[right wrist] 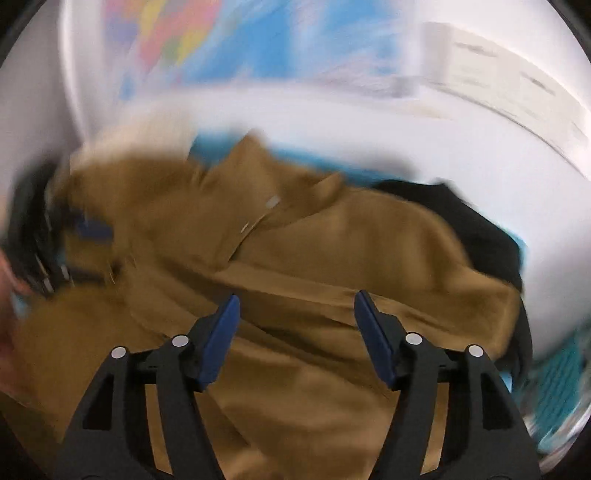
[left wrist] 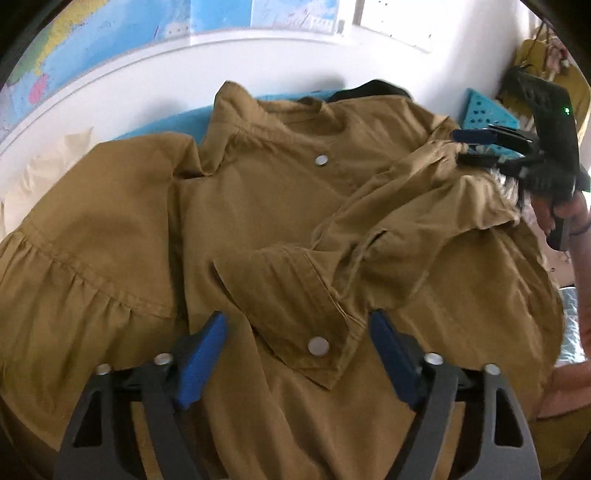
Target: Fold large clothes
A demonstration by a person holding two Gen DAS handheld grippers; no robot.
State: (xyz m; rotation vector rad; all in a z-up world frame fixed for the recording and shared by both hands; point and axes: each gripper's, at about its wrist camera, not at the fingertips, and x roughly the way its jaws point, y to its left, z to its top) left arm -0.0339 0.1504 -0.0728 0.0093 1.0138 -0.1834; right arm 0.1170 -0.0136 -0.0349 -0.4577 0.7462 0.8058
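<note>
A mustard-brown shirt [left wrist: 258,206] with silver snap buttons lies spread on a blue surface, collar at the far side. Its right sleeve is folded across the chest, and the cuff [left wrist: 295,314] lies between my open left gripper's [left wrist: 299,325] blue pads. My right gripper [left wrist: 461,146] shows in the left wrist view at the shirt's right shoulder, pads apart. In the blurred right wrist view the right gripper [right wrist: 297,306] is open just above the shirt [right wrist: 332,236], holding nothing. The left gripper [right wrist: 85,229] shows there at the left edge.
A black garment [right wrist: 476,225] lies under the shirt's far right side. A teal perforated basket [left wrist: 484,114] stands at the back right. A white wall with a world map [left wrist: 110,33] is behind. A cream pillow [left wrist: 48,166] lies at the left.
</note>
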